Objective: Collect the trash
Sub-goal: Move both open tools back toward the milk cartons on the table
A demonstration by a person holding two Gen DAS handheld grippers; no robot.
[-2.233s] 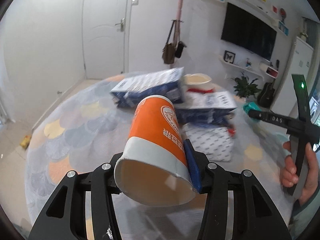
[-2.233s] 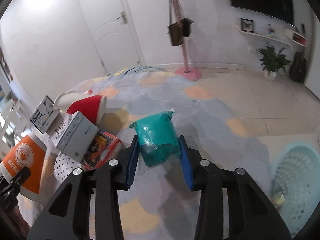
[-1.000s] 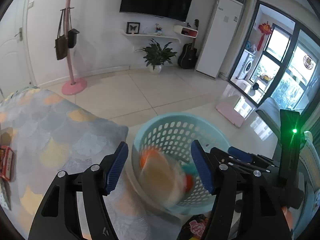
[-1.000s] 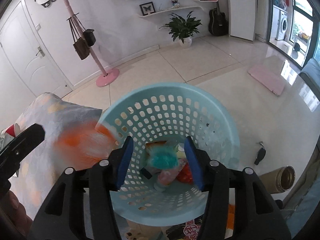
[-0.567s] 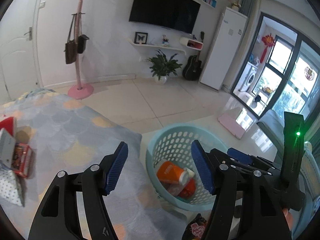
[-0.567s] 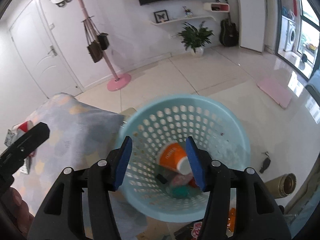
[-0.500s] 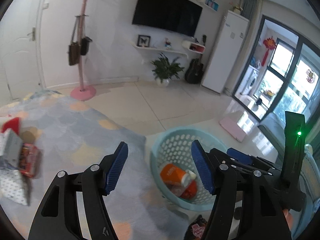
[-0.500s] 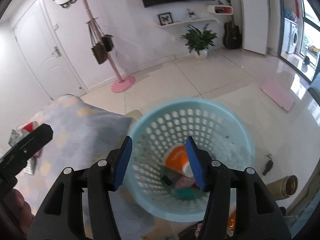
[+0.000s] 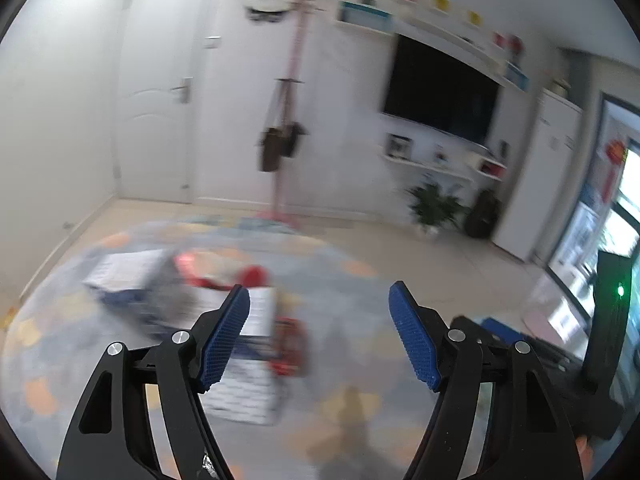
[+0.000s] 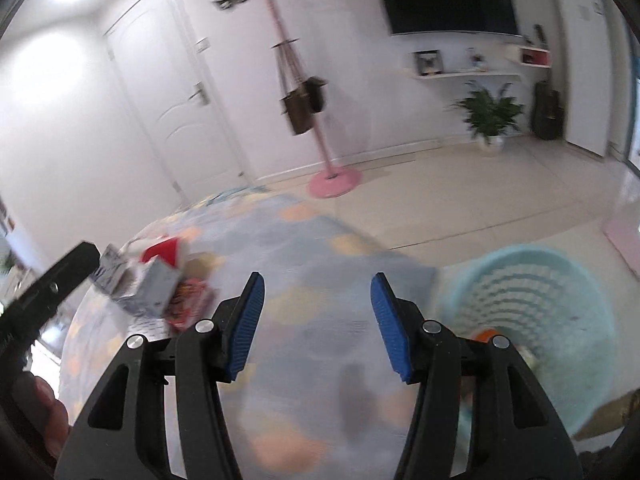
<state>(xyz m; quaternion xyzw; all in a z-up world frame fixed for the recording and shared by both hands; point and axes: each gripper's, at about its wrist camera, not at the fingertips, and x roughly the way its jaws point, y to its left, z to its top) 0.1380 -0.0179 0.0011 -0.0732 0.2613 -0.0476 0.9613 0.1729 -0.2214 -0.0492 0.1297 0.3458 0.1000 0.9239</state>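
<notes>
- The left tongs (image 9: 319,330) stand spread, with nothing between the blue pads (image 9: 224,336); their jaws have just been opening wider.
- In the left wrist view a blurred heap of trash (image 9: 192,300) lies on the patterned rug (image 9: 360,396), in the middle left of the frame, mostly beyond and left of the left pad.
- The heap shows white and blue packets, a red piece and a white dotted packet (image 9: 244,390) that reaches the lower middle, just right of the left pad.
- Motion blur hides what each piece is.
- The right tongs (image 10: 316,326) are also spread and hold nothing; only rug shows in the gap between their pads (image 10: 244,324).
- In the right wrist view the same heap (image 10: 160,284) sits at the left of the frame, left of the left pad and apart from it.
- A light blue basket (image 10: 560,320) stands on the floor at the right of that frame, right of the right pad, beside the rug's edge (image 10: 400,264).
- Something orange (image 10: 484,334) shows inside the basket, just above the right tong's arm.
- The black body of the left tongs (image 10: 44,292) crosses the far left of the right wrist view, with a hand (image 10: 44,420) under it.
- A pink coat stand (image 10: 332,180) with bags rises on the tiled floor behind the rug.
</notes>
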